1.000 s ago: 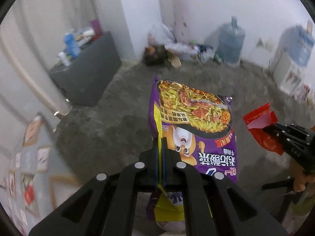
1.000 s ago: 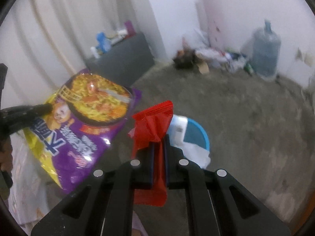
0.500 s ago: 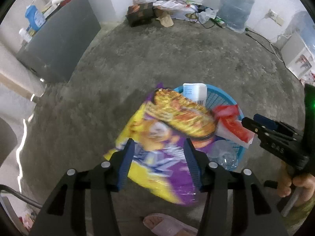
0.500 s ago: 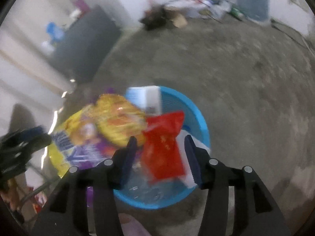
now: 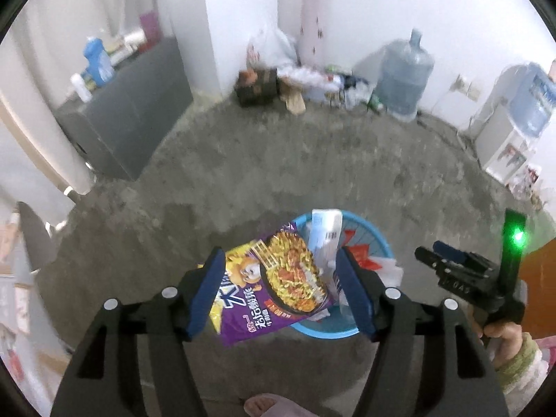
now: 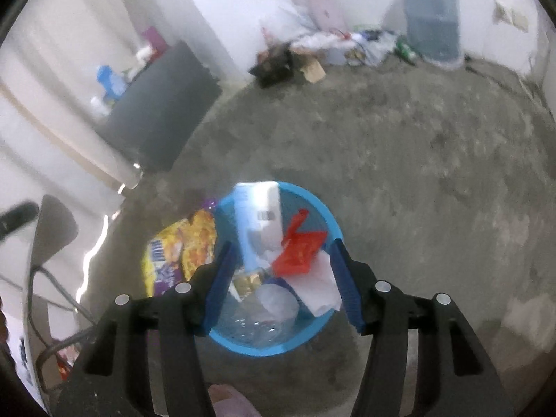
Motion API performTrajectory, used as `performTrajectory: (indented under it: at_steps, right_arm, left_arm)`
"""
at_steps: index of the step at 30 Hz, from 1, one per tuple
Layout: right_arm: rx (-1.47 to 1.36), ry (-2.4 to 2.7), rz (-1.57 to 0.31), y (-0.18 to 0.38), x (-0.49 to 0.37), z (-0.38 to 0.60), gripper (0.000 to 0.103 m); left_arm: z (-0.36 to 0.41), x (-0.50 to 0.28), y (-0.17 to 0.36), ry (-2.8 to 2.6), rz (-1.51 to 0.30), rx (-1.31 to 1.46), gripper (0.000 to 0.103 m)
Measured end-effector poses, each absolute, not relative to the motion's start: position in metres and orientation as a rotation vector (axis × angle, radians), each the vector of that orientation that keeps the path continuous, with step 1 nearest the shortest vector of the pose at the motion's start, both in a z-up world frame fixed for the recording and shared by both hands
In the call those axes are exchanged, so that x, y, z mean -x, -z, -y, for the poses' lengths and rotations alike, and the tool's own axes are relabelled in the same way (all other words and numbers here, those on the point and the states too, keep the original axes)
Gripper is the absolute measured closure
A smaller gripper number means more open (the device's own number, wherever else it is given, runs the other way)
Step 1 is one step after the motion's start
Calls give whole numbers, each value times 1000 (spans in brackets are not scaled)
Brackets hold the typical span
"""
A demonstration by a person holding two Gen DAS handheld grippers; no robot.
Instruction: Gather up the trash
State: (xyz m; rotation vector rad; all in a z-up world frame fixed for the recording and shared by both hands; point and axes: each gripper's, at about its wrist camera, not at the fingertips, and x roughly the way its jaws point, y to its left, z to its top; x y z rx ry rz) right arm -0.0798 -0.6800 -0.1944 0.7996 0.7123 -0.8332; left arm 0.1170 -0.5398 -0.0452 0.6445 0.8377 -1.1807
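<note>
Below both grippers, blue bin (image 6: 274,345): left gripper (image 5: 278,295) and right gripper (image 6: 281,285) opening, nothing gripped; noodle bag (image 5: 274,285) at bin's nine o'clock rim, long axis spilling outward; red wrapper (image 6: 300,252) inside.

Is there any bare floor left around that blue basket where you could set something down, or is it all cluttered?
Yes. Bare concrete floor stretches from the blue basket to the water jug, and toward the dark cabinet. Crowded spots: the basket itself, stuffed full, the purple noodle bag at its rim, and the litter pile along the far wall.
</note>
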Motion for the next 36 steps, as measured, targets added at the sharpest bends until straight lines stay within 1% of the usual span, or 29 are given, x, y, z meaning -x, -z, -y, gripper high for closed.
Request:
performTrajectory:
  at_steps: [4,7,10,13,17,19,24,28,30,33,36]
  right_arm:
    - [-767,762,-706,184,58,669,48]
    - [-761,715,-729,188,33,666,48]
    - [-775,667,-744,193,8,661,48]
    - [-793,608,-767,202,-17,651,48]
    - [-770,522,-836,218,-52,630,48]
    - [-758,506,-867,226,-65,621,48]
    - [-677,429,-951,243,-93,580,48]
    - [-617,414,-998,264,-105,537,48]
    - [-599,477,-978,275,-99,523,47]
    - [-668,605,-928,309,-76,511,40]
    - [-609,690,-975,350,-74,500,40]
  left_arm:
    - [508,-118,14,1205,-779,-614,39]
    - [471,-124,-8,1204,-720,-614,37]
    - [433,-137,-20,1183,-696,-597,35]
    - [393,-160,-24,1127,-713,-563,30]
    - [338,-194,-25,1006,-725,-497,29]
    - [305,-213,-28,935,-726,-435,25]
    - [238,-245,-33,796,-728,-323,22]
    - [201,-263,-39,723,-718,-251,20]
    - [192,-268,-38,705,-721,-232,20]
    - [183,-272,-37,694,-727,-219,20]
    - [180,-273,-37,693,-728,-222,20]
